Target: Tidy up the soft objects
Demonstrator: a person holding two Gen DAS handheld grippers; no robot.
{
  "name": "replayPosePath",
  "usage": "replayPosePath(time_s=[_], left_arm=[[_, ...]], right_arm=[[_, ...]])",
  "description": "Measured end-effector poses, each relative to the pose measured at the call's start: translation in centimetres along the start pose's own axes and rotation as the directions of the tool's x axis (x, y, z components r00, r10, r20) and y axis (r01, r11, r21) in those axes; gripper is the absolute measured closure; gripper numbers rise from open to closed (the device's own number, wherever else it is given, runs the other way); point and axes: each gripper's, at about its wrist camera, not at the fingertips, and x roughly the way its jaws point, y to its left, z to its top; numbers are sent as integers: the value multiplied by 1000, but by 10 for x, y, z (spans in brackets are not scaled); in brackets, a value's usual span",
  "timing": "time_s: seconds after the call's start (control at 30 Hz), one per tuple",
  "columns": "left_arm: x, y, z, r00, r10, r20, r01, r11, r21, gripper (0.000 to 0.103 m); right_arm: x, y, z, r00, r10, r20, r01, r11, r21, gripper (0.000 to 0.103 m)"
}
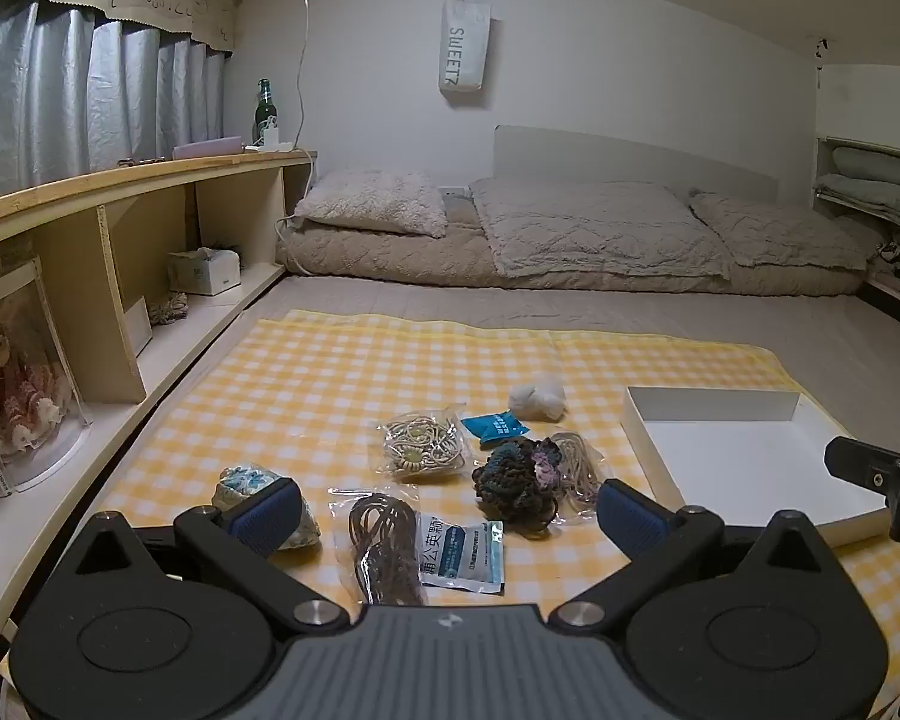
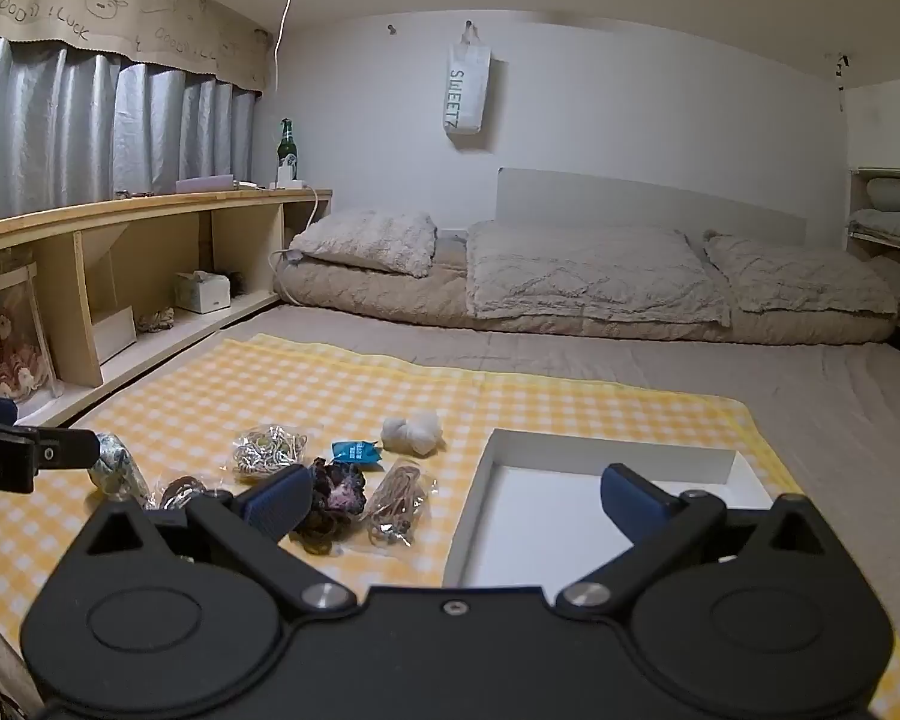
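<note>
A bed (image 1: pixel 570 300) is covered by a yellow checked cloth (image 1: pixel 330 372), on which everything is laid. A white shallow box (image 2: pixel 618 456) is seen on the cloth's right side, open and upward-facing. Both are held low over the cloth: the left hand-held gripper (image 1: pixel 447 510) with fingers spread wide, nothing between them, over the pile; the right hand-held gripper (image 2: pixel 450 498) likewise apart and holding nothing, its right finger over the box. Left of the box the soft objects are clustered: a dark crocheted bundle (image 1: pixel 513 483), a bagged beige cord (image 1: pixel 417 447), a bagged brown cord (image 1: pixel 384 546), a white-blue sachet (image 1: pixel 462 552), a patterned pouch (image 1: pixel 252 480) at far left, white cotton balls (image 1: pixel 537 399), a small blue packet (image 1: pixel 492 426).
</note>
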Motion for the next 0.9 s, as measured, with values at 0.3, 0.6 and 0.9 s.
replayPosePath(time_s=[0.3, 0.6, 0.9], left_arm=[[-2, -1, 0, 1000, -1, 0, 1, 1000, 5, 0], [-2, -1, 0, 1000, 0, 0, 0, 1000, 7, 0], [-2, -2, 0, 1000, 0, 0, 0, 1000, 8, 0]], right_arm=[[-4, 4, 1, 1000, -3, 2, 3, 1000, -9, 0], [-4, 3, 1, 1000, -5, -1, 5, 1000, -9, 0], [-4, 3, 1, 1000, -5, -3, 5, 1000, -10, 0]])
